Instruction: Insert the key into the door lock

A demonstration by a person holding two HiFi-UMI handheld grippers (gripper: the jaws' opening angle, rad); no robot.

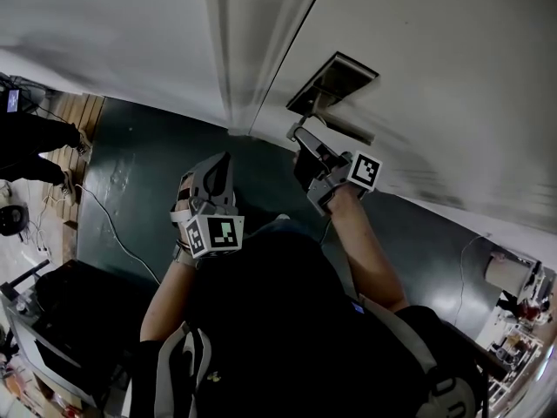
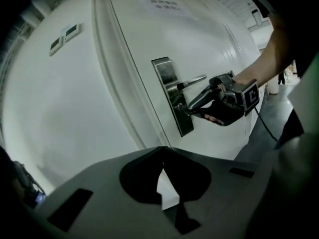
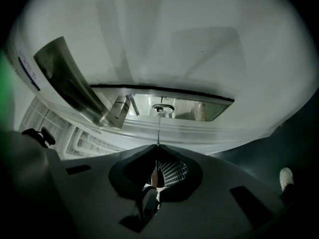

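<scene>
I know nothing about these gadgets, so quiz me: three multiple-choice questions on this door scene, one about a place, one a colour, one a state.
1. Where is the right gripper?
A) at the lock plate, below the handle
B) above the handle
C) far from the door

2. What colour is the door?
A) red
B) white
C) brown

3. How is the left gripper?
A) open round the handle
B) shut on the key
C) shut, empty

Answers:
1. A: its key reaches the lock plate under the handle.
2. B: the door is plain white.
3. C: its jaws meet on nothing, back from the door.
</scene>
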